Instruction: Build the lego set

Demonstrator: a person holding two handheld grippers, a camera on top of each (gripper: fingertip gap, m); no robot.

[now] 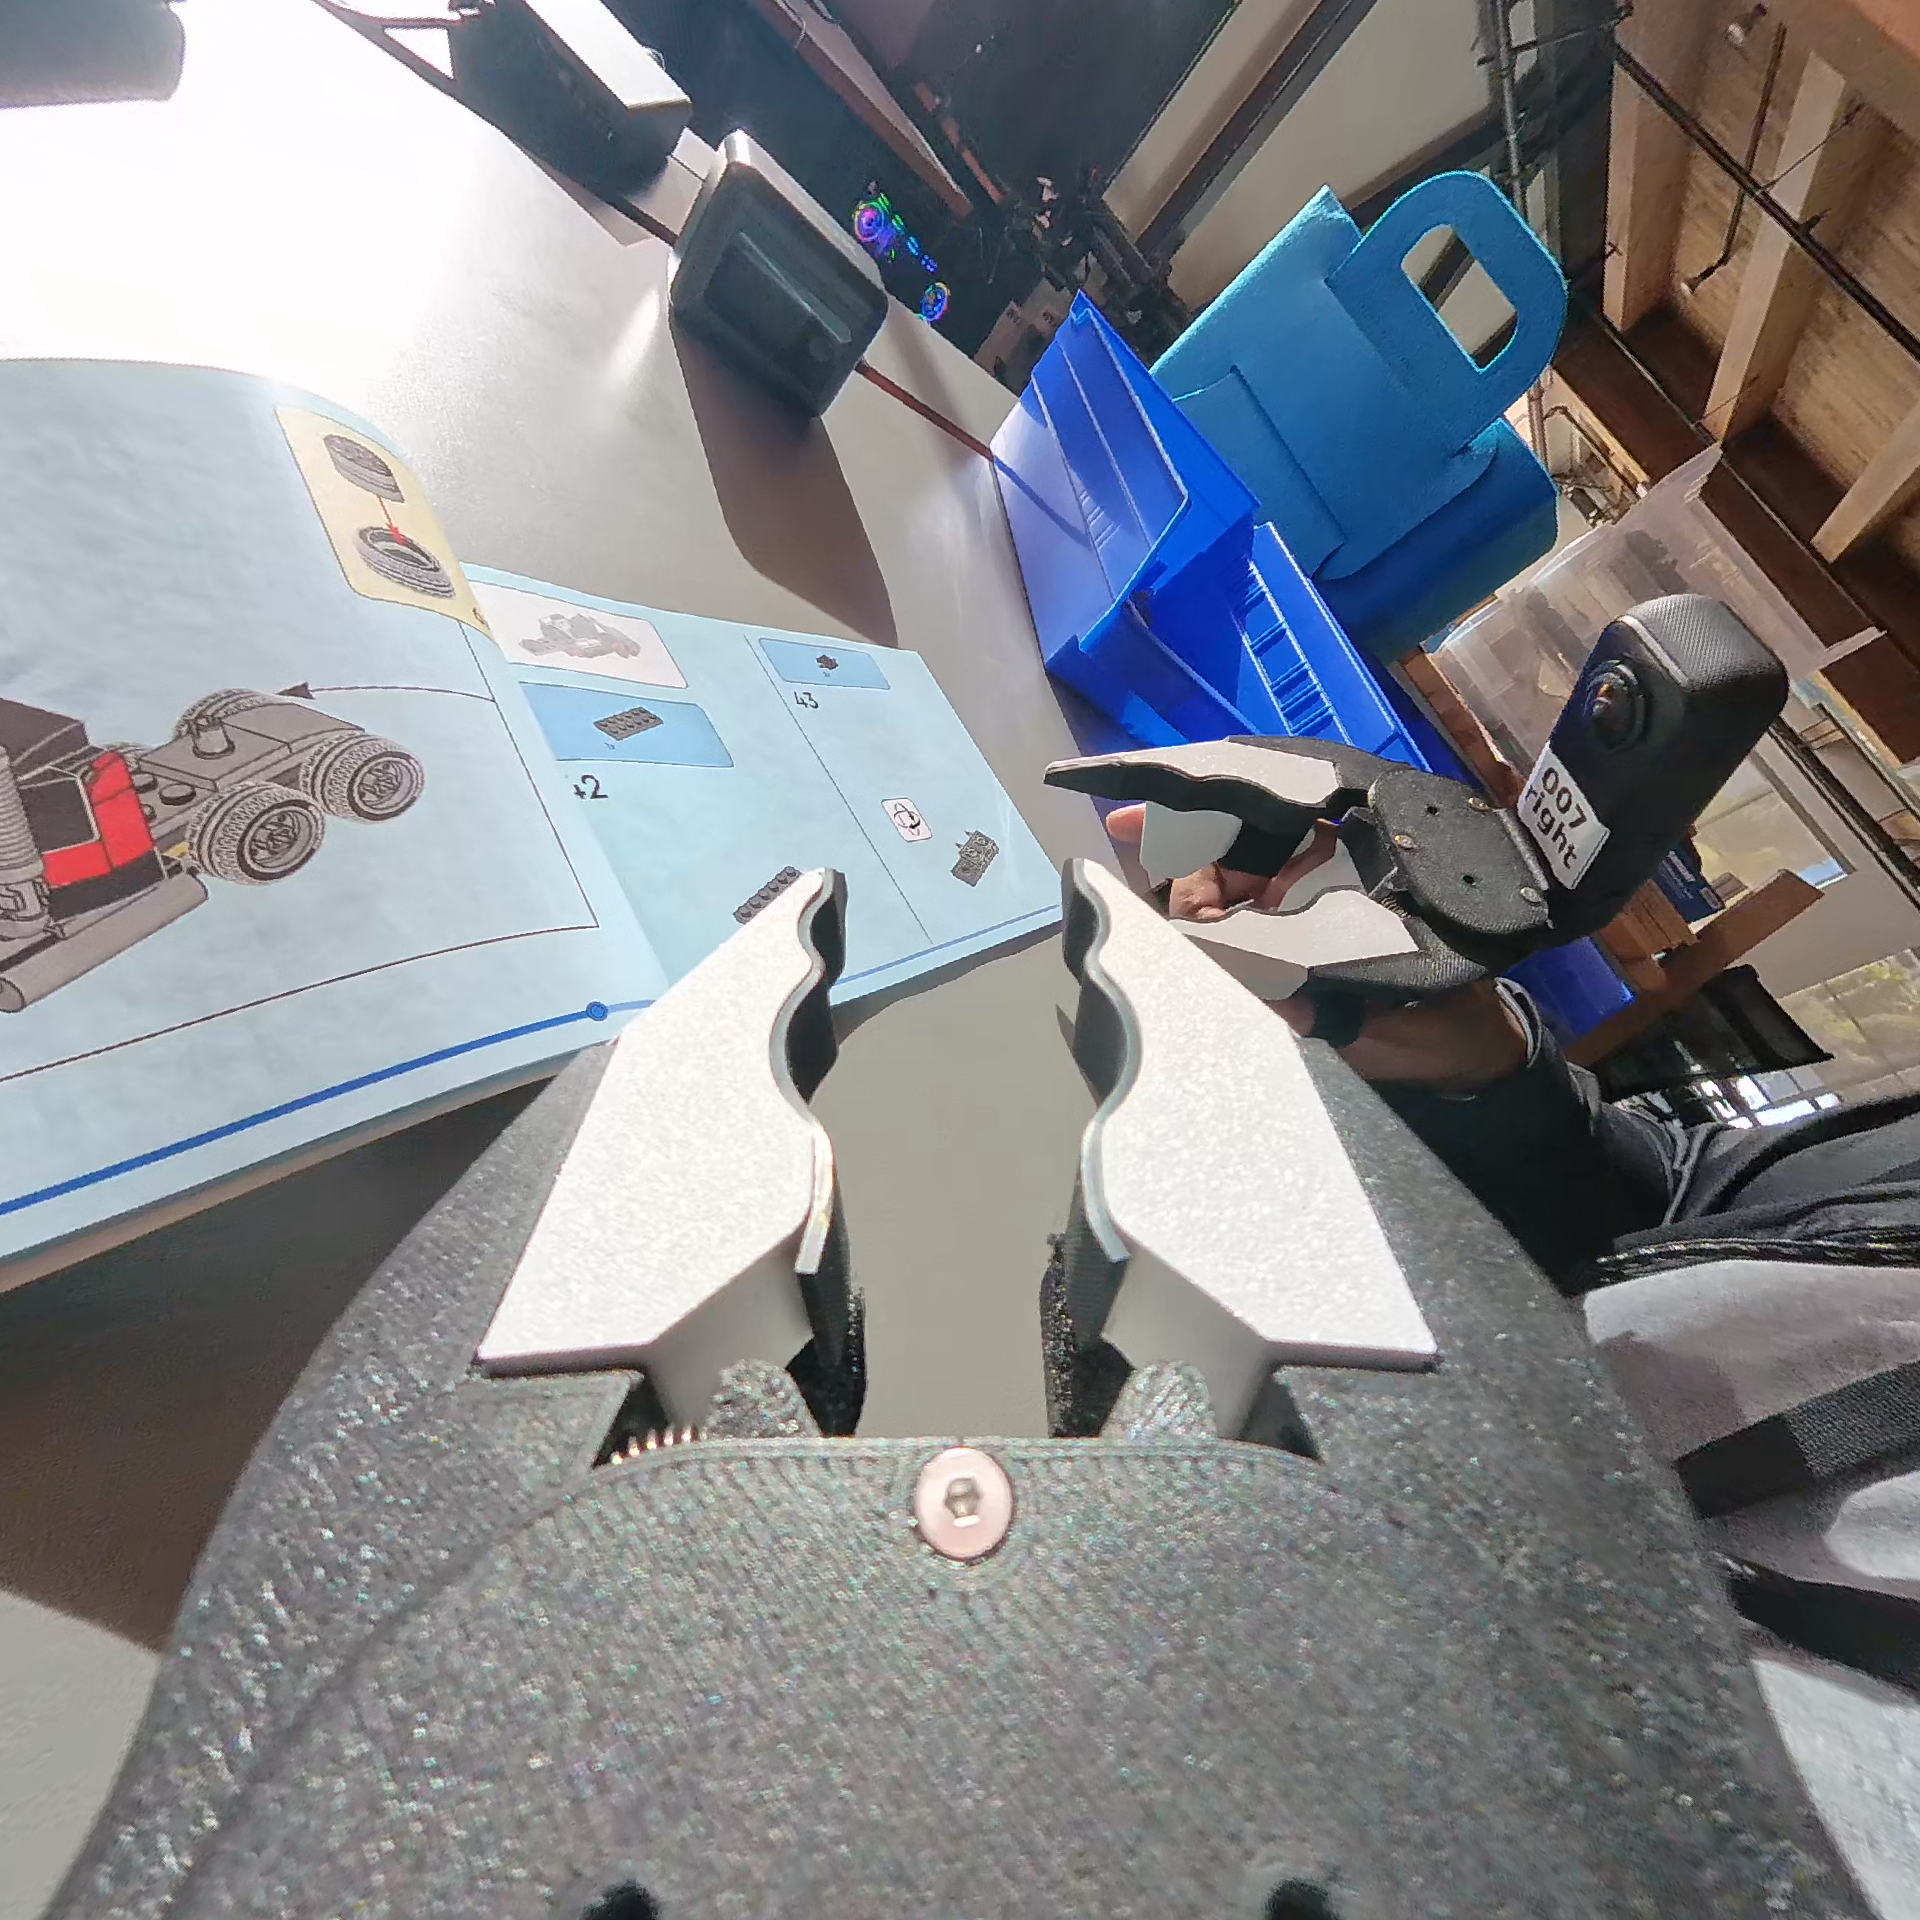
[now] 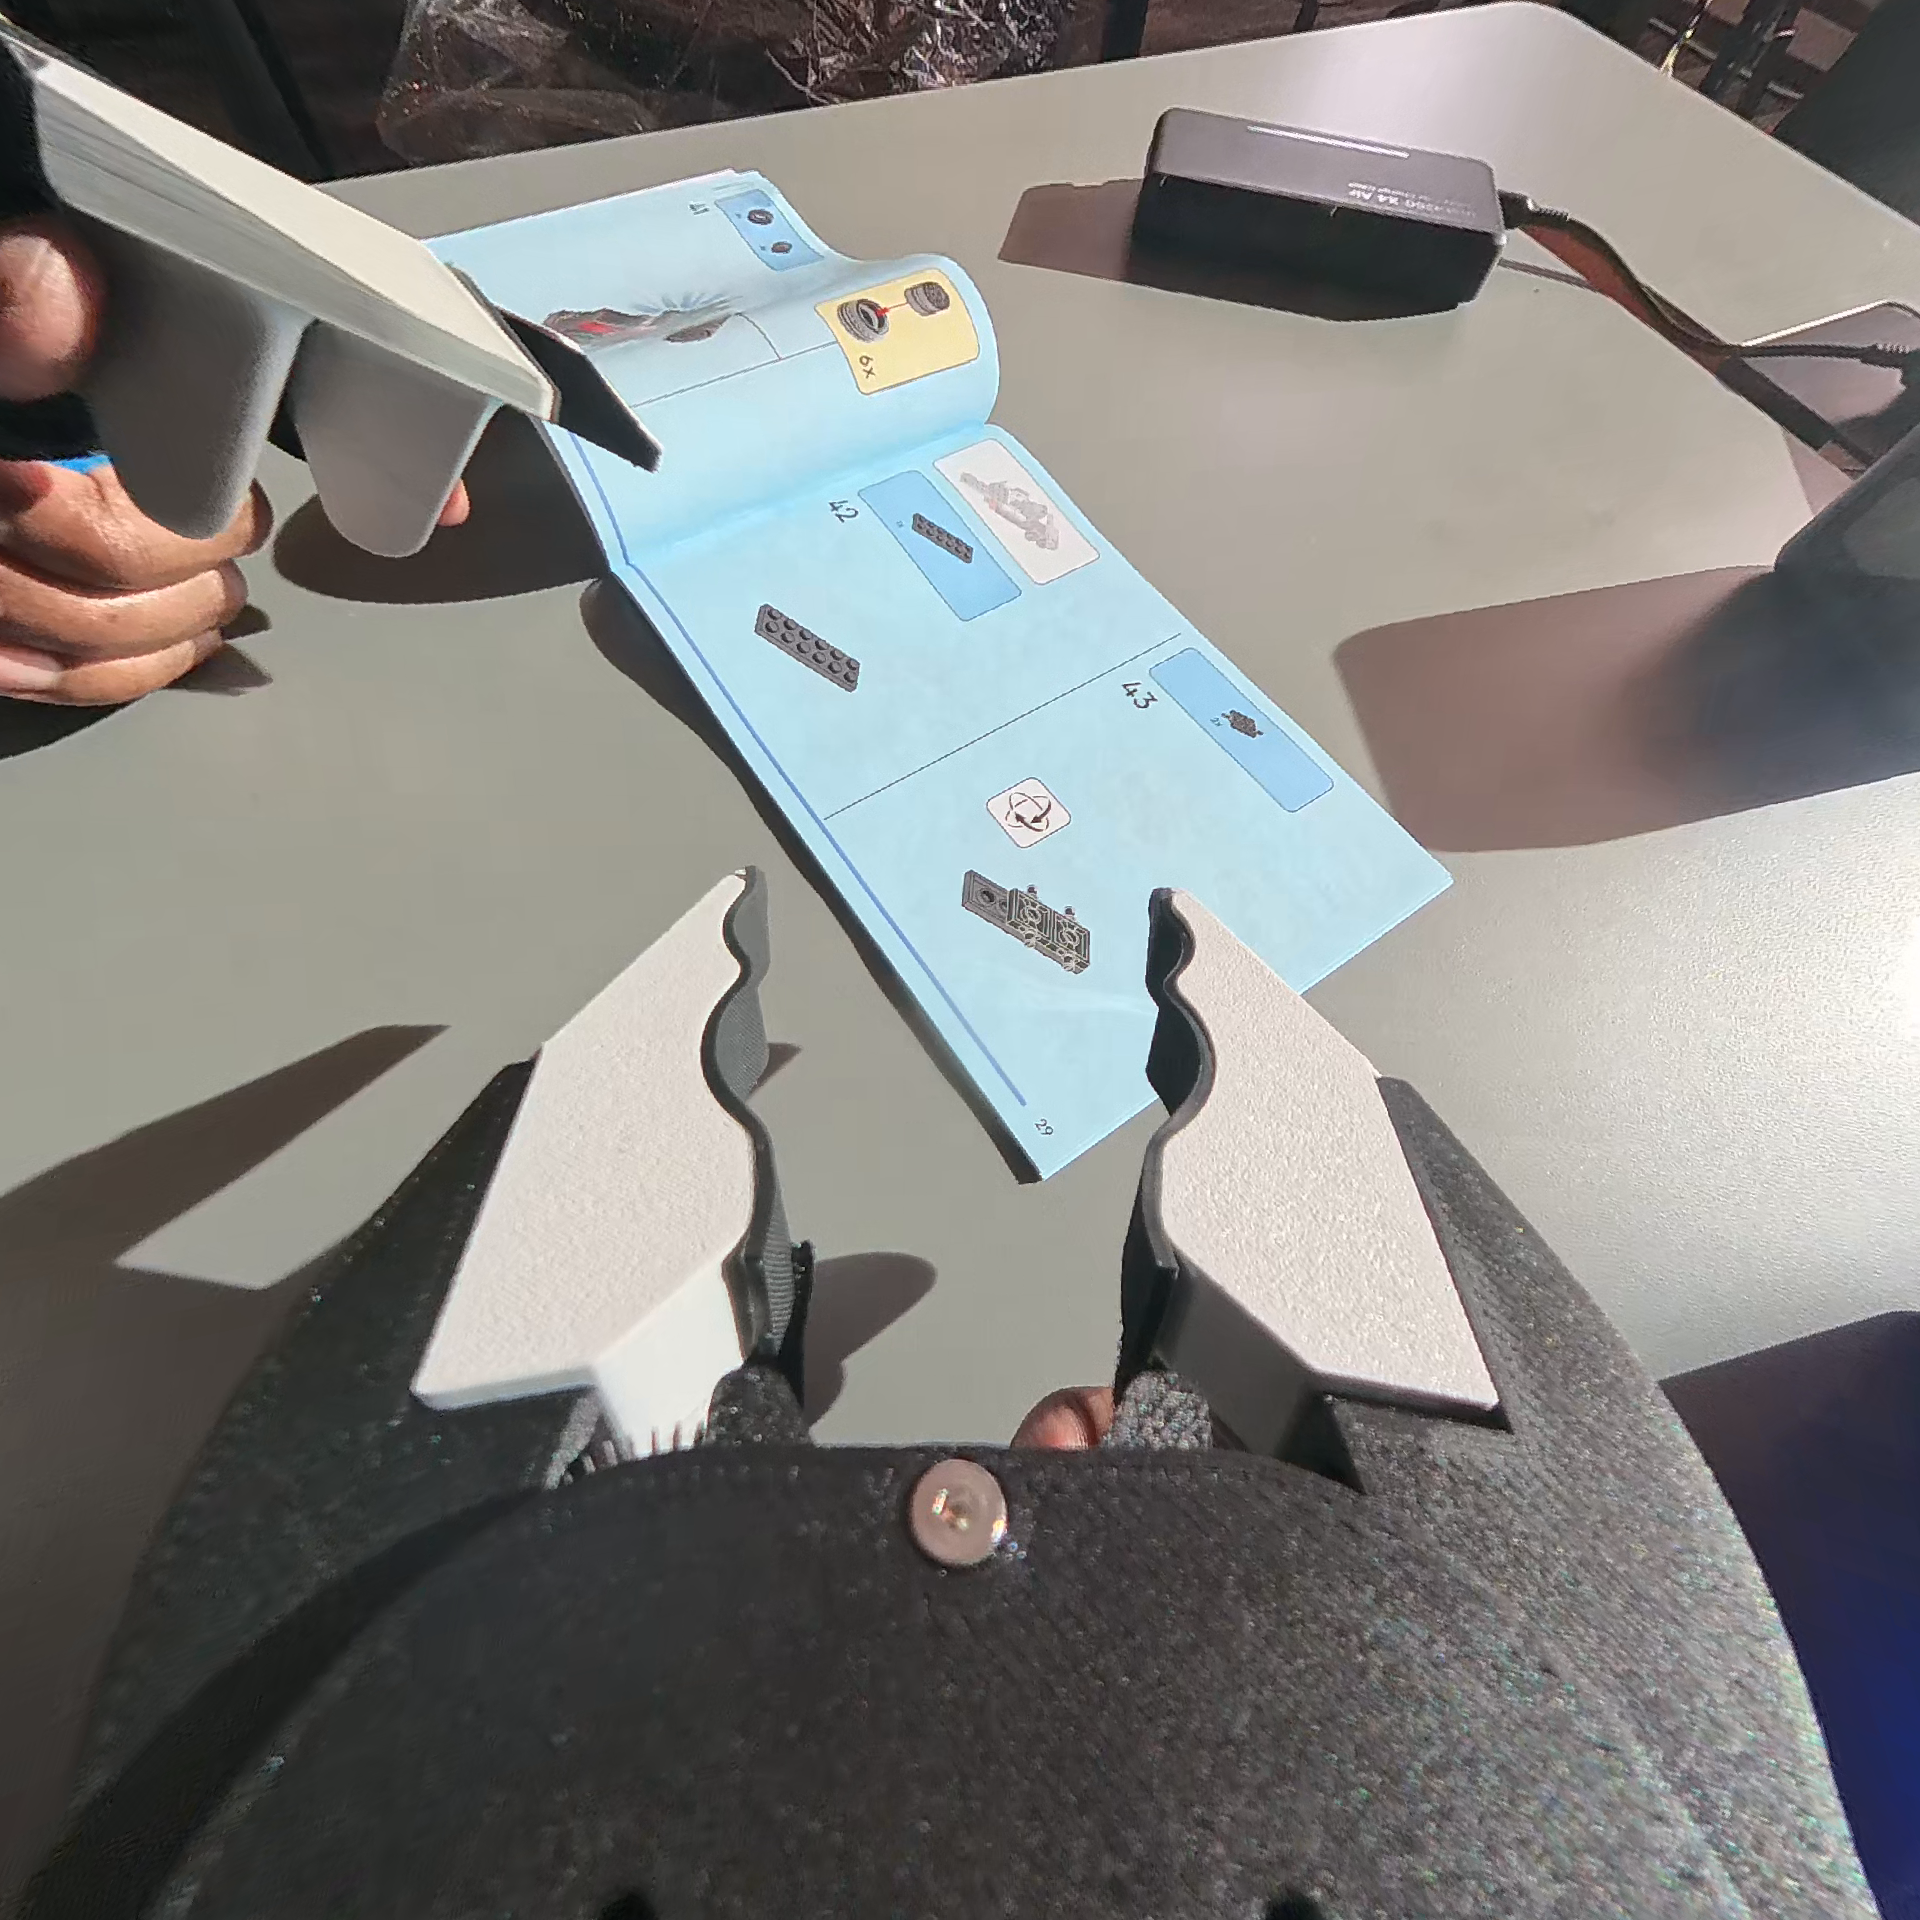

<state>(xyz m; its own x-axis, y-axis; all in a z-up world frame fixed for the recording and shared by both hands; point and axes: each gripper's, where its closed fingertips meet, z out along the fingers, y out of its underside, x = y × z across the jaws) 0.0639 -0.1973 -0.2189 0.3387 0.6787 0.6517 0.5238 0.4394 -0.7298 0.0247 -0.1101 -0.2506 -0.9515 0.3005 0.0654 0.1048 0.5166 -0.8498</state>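
Observation:
The open light-blue instruction booklet [image 2: 935,644] lies flat on the grey table [image 2: 416,831]; it also shows in the left wrist view [image 1: 312,748]. No loose bricks are in view. My right gripper [image 2: 956,894] is open and empty, hovering over the booklet's near corner. It appears in the left wrist view [image 1: 1132,862] just right of the booklet, held by a hand. My left gripper [image 1: 951,883] is open and empty at the booklet's near edge. In the right wrist view [image 2: 509,494] one of its fingertips [image 2: 613,436] is over the booklet's far page.
Blue plastic bins [image 1: 1122,582] and a blue felt bag [image 1: 1403,395] stand at the table's far right. A black power brick [image 2: 1320,208] with its cable lies beyond the booklet. A hand [image 2: 94,582] rests on the table at the left. A dark object [image 2: 1860,520] is at the right edge. The black power brick [image 2: 1320,208] lies around 25 cm away from my left fingertips.

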